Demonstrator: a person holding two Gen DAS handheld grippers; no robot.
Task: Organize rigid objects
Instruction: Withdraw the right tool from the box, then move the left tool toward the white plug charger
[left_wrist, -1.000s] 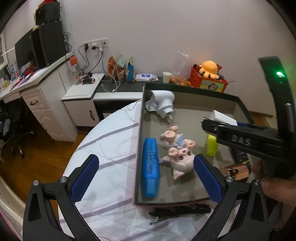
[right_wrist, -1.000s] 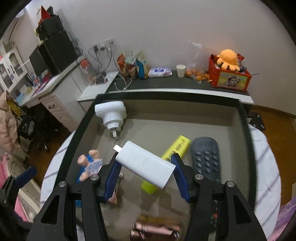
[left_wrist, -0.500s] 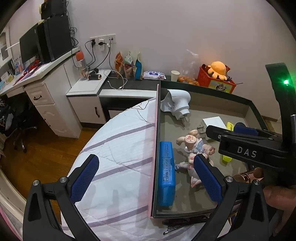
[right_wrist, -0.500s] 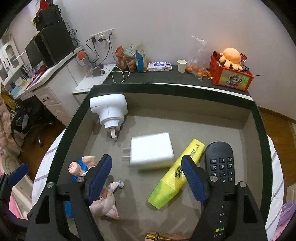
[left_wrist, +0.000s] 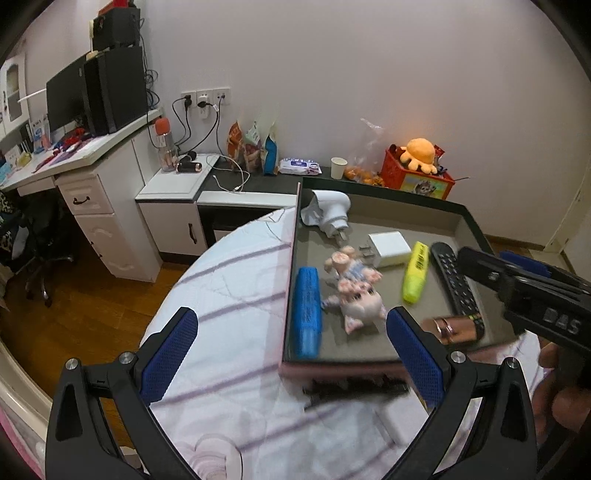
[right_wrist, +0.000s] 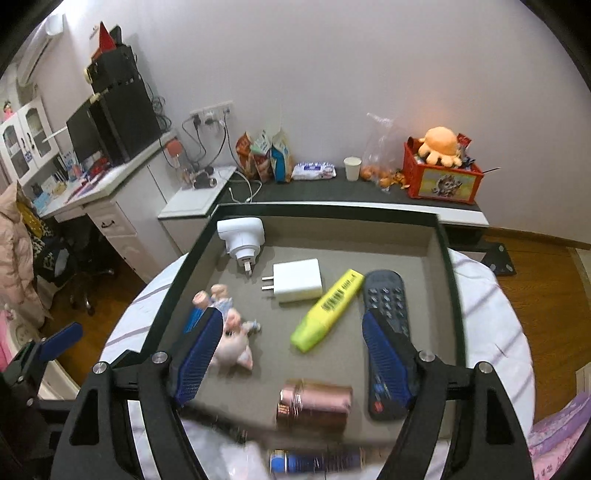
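A dark tray (right_wrist: 325, 208) on the round table holds a white charger (right_wrist: 297, 280), a white plug adapter (right_wrist: 241, 236), a yellow highlighter (right_wrist: 327, 310), a dark remote (right_wrist: 386, 332), pig figures (right_wrist: 232, 341), a blue case (left_wrist: 307, 312) and a copper tube (right_wrist: 314, 406). My right gripper (right_wrist: 291, 365) is open and empty, above the tray's near half. My left gripper (left_wrist: 291, 360) is open and empty, over the tablecloth at the tray's near left corner. The charger (left_wrist: 389, 248) lies flat mid-tray. The right gripper's body (left_wrist: 524, 291) shows in the left wrist view.
A black hair clip (left_wrist: 354, 387) lies on the striped cloth in front of the tray. A blue-capped item (right_wrist: 314, 461) sits blurred at the near edge. A desk (left_wrist: 70, 173), low cabinets and a red toy box (right_wrist: 441, 181) stand along the wall behind.
My right gripper opened and let the white charger go into the tray, then pulled back toward me. My left gripper drew back and to the left.
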